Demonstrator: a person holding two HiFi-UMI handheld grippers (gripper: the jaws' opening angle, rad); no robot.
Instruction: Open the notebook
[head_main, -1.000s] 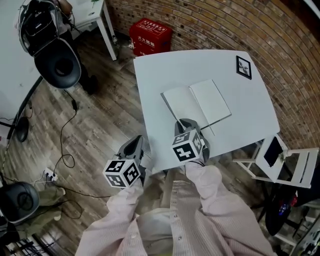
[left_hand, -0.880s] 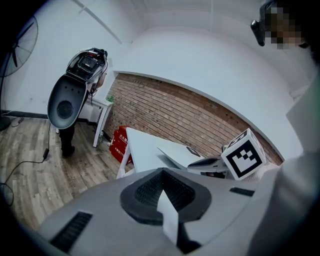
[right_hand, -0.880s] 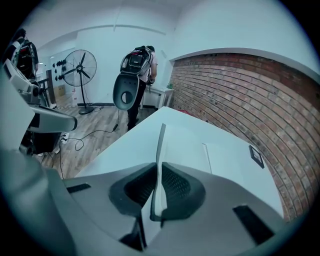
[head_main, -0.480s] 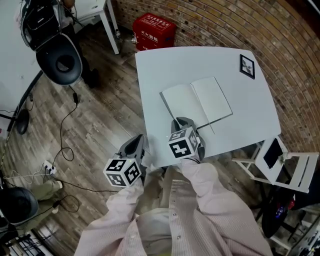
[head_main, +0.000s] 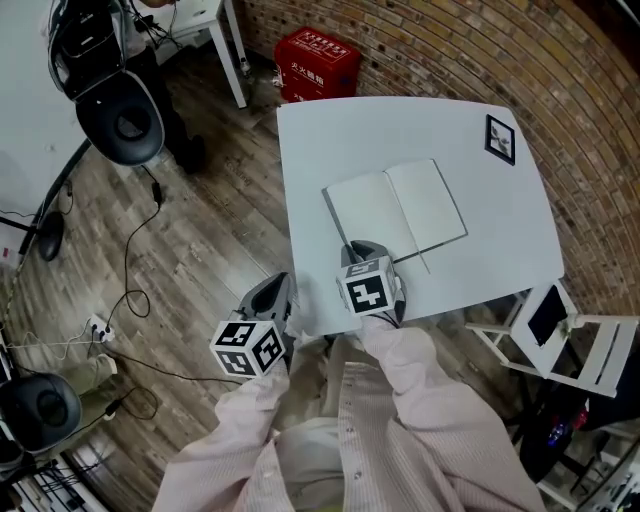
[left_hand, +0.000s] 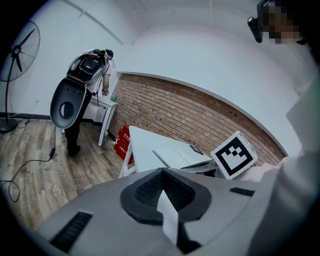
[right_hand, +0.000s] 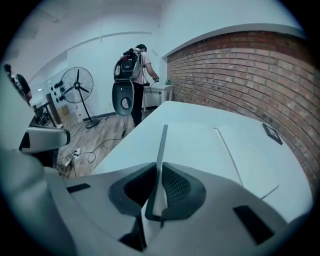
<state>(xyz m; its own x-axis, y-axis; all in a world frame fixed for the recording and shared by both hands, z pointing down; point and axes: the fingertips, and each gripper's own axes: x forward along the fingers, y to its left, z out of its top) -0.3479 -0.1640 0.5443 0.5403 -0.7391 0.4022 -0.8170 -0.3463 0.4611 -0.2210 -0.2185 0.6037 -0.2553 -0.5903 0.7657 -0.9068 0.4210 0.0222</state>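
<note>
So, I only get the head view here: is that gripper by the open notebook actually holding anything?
Observer: Yes. Its own view shows the right gripper with its jaws closed on the thin left edge of the notebook.
Operator: And the other one, lower left in my picture?
Observer: The left gripper has its jaws together, with nothing between them.
Operator: What's beyond the top of my picture?
Observer: The brick wall stops partway up; above it the wall is plain white.
</note>
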